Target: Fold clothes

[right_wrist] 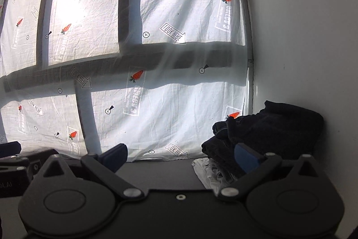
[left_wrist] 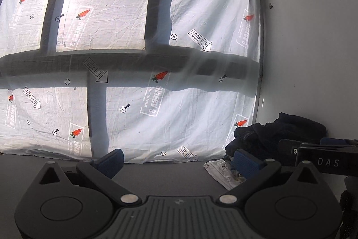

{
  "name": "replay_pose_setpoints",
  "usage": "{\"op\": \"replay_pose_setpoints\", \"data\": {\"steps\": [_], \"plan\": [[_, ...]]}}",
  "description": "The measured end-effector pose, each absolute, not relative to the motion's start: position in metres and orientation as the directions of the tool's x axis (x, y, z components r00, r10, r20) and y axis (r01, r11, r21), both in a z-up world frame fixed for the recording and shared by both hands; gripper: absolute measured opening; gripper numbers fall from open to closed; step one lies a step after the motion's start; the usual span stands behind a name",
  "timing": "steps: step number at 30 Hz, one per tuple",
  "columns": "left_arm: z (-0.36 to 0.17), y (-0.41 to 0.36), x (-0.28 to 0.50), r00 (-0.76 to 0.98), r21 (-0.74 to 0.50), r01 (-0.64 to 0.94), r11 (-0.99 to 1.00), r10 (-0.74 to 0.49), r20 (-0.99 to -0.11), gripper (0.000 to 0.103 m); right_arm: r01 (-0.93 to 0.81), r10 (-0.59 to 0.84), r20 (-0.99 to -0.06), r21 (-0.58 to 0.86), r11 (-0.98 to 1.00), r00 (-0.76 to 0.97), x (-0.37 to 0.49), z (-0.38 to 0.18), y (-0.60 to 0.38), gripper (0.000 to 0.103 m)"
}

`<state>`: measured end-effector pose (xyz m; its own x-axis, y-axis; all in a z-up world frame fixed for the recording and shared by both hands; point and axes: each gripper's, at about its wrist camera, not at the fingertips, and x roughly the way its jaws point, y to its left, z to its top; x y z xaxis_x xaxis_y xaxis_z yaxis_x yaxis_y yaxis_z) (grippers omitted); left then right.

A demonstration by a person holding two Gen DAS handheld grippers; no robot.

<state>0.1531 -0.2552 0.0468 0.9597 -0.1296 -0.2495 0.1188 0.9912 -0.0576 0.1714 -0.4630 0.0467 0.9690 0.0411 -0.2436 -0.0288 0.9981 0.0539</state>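
Both grippers level, jaws spread wide, nothing held: left gripper [left_wrist: 179, 160], right gripper [right_wrist: 181, 156]. Dark folded clothes [right_wrist: 268, 129] stacked on white garment [right_wrist: 208, 171], lower right of frame, against wall [right_wrist: 302, 37]. Printed sheet [right_wrist: 167, 104] over window behind.

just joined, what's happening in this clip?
Clothes-folding session, nothing in hand at this moment. The left claw and the right claw are both open and empty, held side by side over a dark grey table. A pile of dark clothes sits on a crumpled white garment at the table's far right, against the white wall. Behind hangs a carrot-printed sheet over a window.
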Motion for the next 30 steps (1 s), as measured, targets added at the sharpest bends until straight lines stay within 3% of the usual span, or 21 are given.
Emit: {"op": "replay_pose_setpoints", "data": {"steps": [8,14,20,30], "plan": [[0.033,-0.134,0.093,0.930,-0.057,0.027,0.998,-0.046,-0.365,0.103,-0.128,0.155,-0.378,0.096,0.987,0.912,0.109,0.032,-0.341,0.103],[0.024,-0.073,0.053,0.912,-0.078,0.031,0.996,-0.060,-0.406,0.103,-0.162,0.178,-0.445,0.074,0.984,0.878,0.050,0.022,-0.264,0.103],[0.020,-0.039,0.018,0.891,-0.072,0.008,0.997,-0.039,-0.452,0.103,-0.168,0.183,-0.523,0.077,0.983,0.832,0.016,0.014,-0.229,0.103],[0.010,-0.026,-0.013,0.888,-0.090,0.006,0.996,-0.047,-0.458,0.103,-0.166,0.171,-0.531,0.059,0.984,0.830,-0.013,0.010,-0.217,0.103]]}}
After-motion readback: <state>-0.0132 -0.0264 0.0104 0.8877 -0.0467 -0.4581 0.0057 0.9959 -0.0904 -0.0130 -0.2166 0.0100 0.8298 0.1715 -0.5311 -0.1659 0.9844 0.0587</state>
